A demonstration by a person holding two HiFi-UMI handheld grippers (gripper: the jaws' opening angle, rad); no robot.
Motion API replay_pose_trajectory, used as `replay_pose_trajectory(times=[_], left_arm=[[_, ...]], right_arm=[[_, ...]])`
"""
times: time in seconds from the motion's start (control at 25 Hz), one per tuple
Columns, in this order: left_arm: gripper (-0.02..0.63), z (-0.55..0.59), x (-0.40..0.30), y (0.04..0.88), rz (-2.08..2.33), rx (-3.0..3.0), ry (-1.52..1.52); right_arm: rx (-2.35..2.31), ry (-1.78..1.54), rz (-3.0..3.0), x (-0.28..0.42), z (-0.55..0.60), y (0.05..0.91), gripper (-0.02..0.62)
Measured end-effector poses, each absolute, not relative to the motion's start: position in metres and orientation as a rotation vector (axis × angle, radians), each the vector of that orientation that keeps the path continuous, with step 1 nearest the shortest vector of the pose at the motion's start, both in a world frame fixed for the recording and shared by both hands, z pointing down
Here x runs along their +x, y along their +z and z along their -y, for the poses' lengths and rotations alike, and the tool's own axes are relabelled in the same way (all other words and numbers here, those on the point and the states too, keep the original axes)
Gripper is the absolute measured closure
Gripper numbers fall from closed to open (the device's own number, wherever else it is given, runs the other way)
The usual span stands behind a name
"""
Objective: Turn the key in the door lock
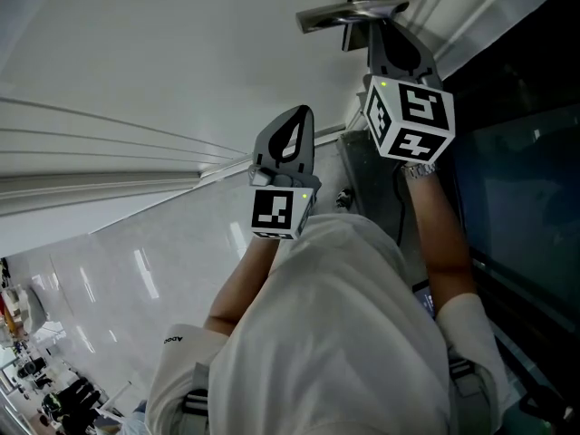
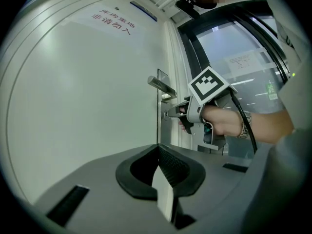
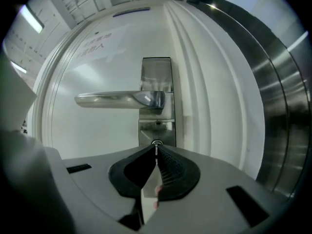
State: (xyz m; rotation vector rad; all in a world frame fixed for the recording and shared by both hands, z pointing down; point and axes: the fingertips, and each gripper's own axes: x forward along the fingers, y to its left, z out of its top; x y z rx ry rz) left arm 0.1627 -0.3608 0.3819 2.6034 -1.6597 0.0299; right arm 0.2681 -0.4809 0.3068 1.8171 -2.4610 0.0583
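Turning looks like the step in hand: the key [image 3: 156, 146] is pinched by the right gripper [image 3: 156, 151], seated in the lock [image 3: 157, 130] at 6 o'clock under the handle [image 3: 117, 99]. The left gripper [image 2: 157, 152] is clamped on nothing. Next, a wrist roll along the key's axis is probably needed.

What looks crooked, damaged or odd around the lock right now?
Nothing stands out. The handle sits level, its plate straight on the door, no damage visible. The right claw is shut on the key in the lock below the handle; the left claw is shut and empty, off the door.
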Motion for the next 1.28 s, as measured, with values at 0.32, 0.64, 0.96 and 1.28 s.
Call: replay_pose_trajectory(times=[0.32,0.64,0.96,1.28], left_arm=[[0.597,0.3604,0.1657,0.3825,1.659,2.6,0.036],[0.597,0.3583,0.1614,0.3837,1.677,2.587,0.041],[0.597,0.3589,0.163,0.3783,1.673,2.6,0.046],[0.597,0.3561,0.161,0.3815,1.694,2.593,0.051]], right_arm=[[1.836,0.564,2.663,0.2727,0.4813,0.31,0.584],[1.755,1.142,2.799,0.2758,0.4824,0.3121,0.583],[1.722,1.608,2.801,0.2744,0.4852,0.3087,0.581],[1.751,1.896,2.724,0.2762,0.4821,0.3149,0.578]])
